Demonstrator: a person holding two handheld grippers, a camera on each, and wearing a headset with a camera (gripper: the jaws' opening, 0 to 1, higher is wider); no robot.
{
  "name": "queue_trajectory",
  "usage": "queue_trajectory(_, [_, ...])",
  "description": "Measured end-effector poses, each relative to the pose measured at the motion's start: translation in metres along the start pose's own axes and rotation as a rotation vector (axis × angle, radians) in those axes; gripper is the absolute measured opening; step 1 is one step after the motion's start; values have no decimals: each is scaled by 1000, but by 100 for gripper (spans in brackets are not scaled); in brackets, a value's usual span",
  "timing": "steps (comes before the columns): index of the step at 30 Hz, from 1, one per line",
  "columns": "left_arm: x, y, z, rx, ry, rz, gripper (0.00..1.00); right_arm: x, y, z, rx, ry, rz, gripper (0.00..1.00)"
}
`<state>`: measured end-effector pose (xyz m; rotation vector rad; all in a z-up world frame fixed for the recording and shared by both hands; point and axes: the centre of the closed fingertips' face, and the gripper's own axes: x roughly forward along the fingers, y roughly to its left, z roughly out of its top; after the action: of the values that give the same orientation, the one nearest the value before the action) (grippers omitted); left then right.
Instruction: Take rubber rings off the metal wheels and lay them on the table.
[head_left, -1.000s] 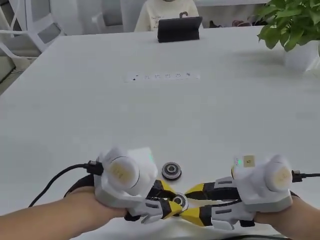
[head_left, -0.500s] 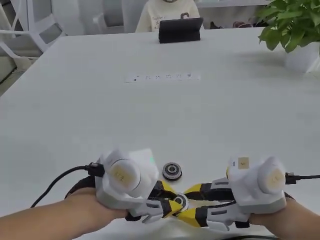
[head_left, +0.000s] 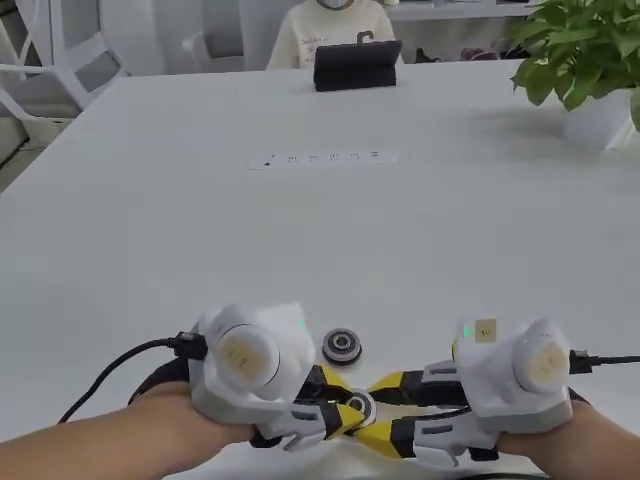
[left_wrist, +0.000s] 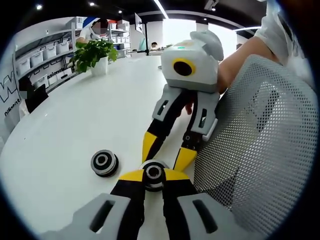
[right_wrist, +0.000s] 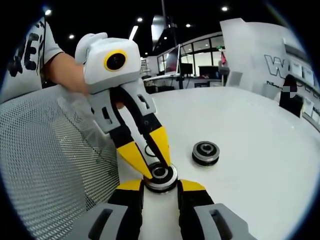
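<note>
— One wide white table (head_left: 320, 230) carries all that we work with. At its near edge we hold both tongs to a single wheel (head_left: 358, 406). Our left tongs (left_wrist: 153, 176) are clamped on it from one side and our right tongs (right_wrist: 161, 186) from the other, with the yellow tips almost meeting.

— We see a second wheel (head_left: 342, 345) lying flat on the table just beyond them, apart from both pairs.

— The black rubber ring (right_wrist: 152, 188) on the held wheel looks seated around the rim, so we judge that the pull is not yet made.

— What do we fear from here?

— We are close to the edge. If one pair slips on the smooth metal as we draw apart, the wheel can jump free and roll off towards the mesh chair (left_wrist: 250, 140). If both pairs bite metal and not rubber, the ring will not shift at all. A stretched ring can also snap loose and fly, and it could knock the second wheel.

— And containers?

— We see a white pot (head_left: 600, 115) at the far right corner, holding a leafy plant (head_left: 575, 40). The rings are meant for the bare table top.
</note>
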<state>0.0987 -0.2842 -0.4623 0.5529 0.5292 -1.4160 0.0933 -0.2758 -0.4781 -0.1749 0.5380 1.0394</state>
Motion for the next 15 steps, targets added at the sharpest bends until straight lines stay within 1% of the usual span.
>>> queue_trajectory(2, [0, 0, 0, -1, -1, 0, 7, -1, -1, -2, 0, 10, -1, 23])
queue_trajectory(3, [0, 0, 0, -2, -2, -1, 7, -1, -1, -1, 5, 5, -1, 23])
queue_trajectory(8, [0, 0, 0, -3, -5, -1, 7, -3, -1, -2, 7, 15, -4, 22])
queue_trajectory(15, [0, 0, 0, -4, -8, -3, 7, -5, -2, -3, -18, 30, -10, 19])
